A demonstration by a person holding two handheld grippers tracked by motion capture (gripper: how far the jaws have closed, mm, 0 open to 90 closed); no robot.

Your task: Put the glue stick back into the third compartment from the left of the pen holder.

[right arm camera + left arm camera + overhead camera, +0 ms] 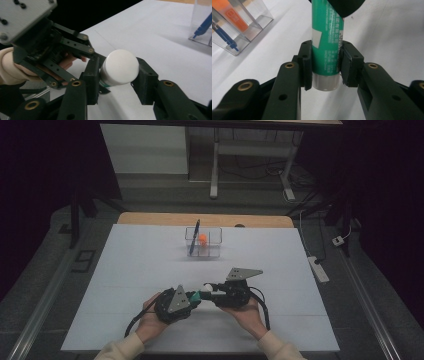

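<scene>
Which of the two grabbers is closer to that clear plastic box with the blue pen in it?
The right gripper, slightly. Both sit well short of the clear box, on the person's side, gripping the green glue stick between them; the left gripper sits a little further back.

The glue stick [325,47] is showing a glossy green plastic body, with a smooth white plastic cap [120,67]. Both grippers' jaws are looking like matt black plastic with brass-coloured rivets. The table [150,270] is wearing a matt white sheet. The box [203,241] near its far edge is showing clear, shiny plastic.
</scene>
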